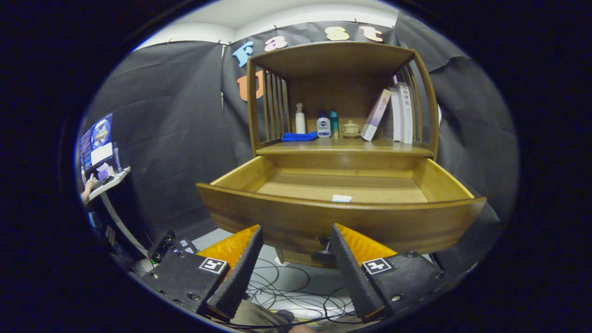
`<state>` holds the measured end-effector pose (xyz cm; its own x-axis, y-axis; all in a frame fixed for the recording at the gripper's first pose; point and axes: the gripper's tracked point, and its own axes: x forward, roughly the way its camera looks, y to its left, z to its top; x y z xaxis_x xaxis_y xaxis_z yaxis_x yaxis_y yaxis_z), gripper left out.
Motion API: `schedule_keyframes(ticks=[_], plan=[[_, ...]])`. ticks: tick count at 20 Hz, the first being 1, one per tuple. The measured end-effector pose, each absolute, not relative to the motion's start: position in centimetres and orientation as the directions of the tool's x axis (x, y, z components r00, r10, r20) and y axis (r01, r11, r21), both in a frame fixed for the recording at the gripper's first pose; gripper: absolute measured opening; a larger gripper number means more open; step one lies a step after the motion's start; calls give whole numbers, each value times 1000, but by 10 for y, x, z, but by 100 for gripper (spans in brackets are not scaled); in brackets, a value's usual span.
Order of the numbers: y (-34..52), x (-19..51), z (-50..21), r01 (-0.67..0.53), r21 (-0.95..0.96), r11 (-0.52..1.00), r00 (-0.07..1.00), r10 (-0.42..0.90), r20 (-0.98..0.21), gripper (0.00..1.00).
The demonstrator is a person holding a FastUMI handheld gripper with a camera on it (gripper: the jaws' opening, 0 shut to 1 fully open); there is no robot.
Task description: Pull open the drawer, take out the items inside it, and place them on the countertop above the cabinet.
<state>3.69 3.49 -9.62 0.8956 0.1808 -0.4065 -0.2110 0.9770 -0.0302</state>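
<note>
The wooden drawer (pixel 342 217) of the cabinet stands pulled out toward me. Its bottom shows as bare wood, except for a small pale item (pixel 342 198) lying just behind the front panel. My gripper (pixel 295 233) is open, its fingertips level with the drawer's front panel, nothing between them. The drawer's dark knob (pixel 324 253) sits under the panel, beside the right finger (pixel 344 259). Above the drawer, the countertop (pixel 344 147) carries a blue cloth (pixel 299 136), a white spray bottle (pixel 300 119), a white bottle with a blue cap (pixel 323 126), a teal bottle (pixel 334 124), a small lidded pot (pixel 350 129) and leaning books (pixel 393 115).
Slatted sides and a top shelf (pixel 333 53) enclose the countertop. Cables (pixel 296 296) lie on the floor below the fingers. To the far left a person's hand (pixel 88 189) rests at a small desk with a screen (pixel 97 143). Black cloth hangs behind the cabinet.
</note>
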Motion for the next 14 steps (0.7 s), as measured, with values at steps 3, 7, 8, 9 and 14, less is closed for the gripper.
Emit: schedule_keyframes(ticks=[3,7,8,9,14], plan=[[36,53,-65,-214,-34,976,898,183,-399,96],[20,86,-48,-210,-49,976,870,164,-466,97],[16,96,-47,-204,-50,978,856,153,-494,97],[11,106,-46,-190,-49,981,845,137,-517,97],[1,144,-67,-183,-108,977,760,71,-646,97]])
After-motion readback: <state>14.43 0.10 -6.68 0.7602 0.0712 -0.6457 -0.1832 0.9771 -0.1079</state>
